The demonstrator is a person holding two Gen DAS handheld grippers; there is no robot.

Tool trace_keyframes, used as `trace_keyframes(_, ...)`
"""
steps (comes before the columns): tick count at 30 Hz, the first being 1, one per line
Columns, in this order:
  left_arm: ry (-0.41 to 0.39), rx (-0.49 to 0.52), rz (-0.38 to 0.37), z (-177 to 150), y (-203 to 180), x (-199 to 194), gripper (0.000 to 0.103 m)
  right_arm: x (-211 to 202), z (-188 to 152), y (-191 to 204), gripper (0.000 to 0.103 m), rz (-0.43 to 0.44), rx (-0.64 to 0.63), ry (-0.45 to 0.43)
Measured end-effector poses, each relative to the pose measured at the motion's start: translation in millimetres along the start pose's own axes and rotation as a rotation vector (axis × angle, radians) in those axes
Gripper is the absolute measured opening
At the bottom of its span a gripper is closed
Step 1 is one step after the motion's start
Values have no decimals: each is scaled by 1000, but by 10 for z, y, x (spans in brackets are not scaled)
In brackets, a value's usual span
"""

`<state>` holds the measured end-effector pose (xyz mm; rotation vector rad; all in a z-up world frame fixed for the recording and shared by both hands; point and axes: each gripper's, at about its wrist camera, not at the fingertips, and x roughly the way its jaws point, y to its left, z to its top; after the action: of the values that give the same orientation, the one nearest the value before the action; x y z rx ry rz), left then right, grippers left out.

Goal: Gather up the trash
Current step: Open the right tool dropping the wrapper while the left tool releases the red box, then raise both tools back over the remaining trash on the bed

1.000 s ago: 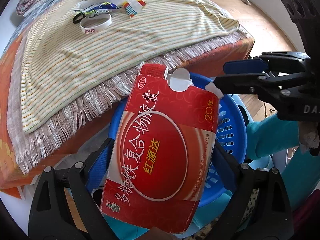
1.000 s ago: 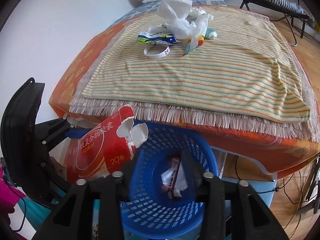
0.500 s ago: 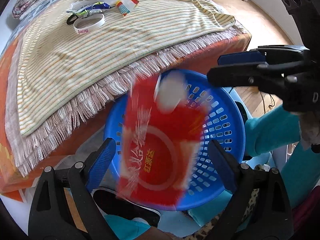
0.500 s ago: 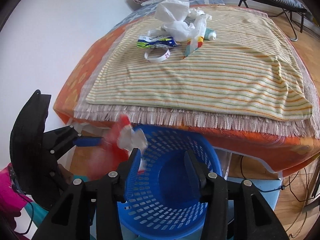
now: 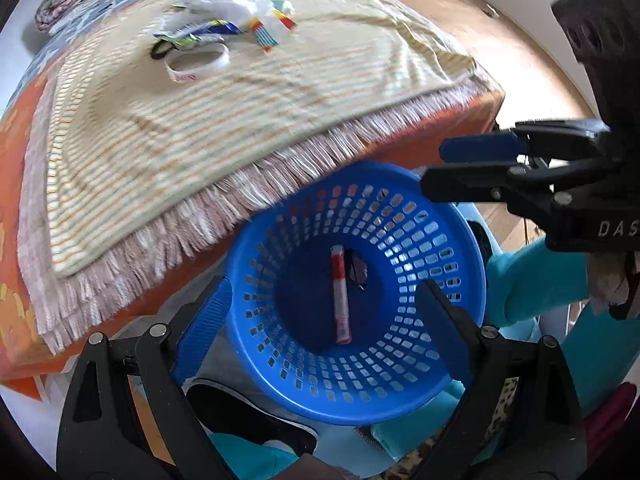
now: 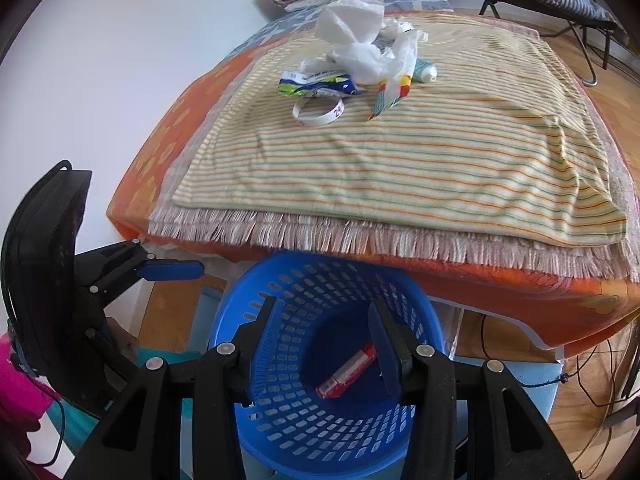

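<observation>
The red box (image 5: 340, 294) you held a second ago has left your left gripper (image 5: 320, 316) and now lies edge-up in the blue basket (image 5: 460, 248). Both your left gripper and right gripper (image 6: 324, 340) are spread wide, holding nothing. The box's long axis runs along the left camera's line of sight.

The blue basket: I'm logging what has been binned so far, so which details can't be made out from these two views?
- Blue basket, left wrist view: a dark item beside the red box is too small and shadowed to identify.
- Right wrist view: the right tongs cover part of the basket floor, one finger hiding the box's end.
- Box lettering: unreadable edge-on.
- Bed trash pile, left view: motion-blurred.
</observation>
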<state>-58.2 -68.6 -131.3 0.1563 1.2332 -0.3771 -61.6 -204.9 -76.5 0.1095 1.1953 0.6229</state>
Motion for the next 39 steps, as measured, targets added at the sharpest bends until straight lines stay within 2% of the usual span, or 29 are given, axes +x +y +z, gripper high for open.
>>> trace_keyframes(14,-130,-100,88,433,510,-422,95,-149,292,-66,68,-31,15,-47)
trace_keyframes(20,-165,-149,106,664,701,-484,95,-229,533,-95,71,-61,-9,-78)
trace_keyframes(28,-181,-224,76,957,936,-423,94,-272,1006,-187,71,-77,-23,-126)
trace_keyframes(30,-185,-255,61,1023,1010,-407,86,-264,1126,-229,71,-73,-11,-141)
trace_keyframes(35,-187,-329,12,1183,1183,-320,82,-188,1428,-323,71,-55,24,-166)
trace_keyframes(36,-186,-331,10,1209,1197,-302,77,-161,1502,-343,71,-50,31,-171)
trace_keyframes(39,-174,-347,-2,1303,1258,-222,72,-73,1680,-377,71,-39,39,-185)
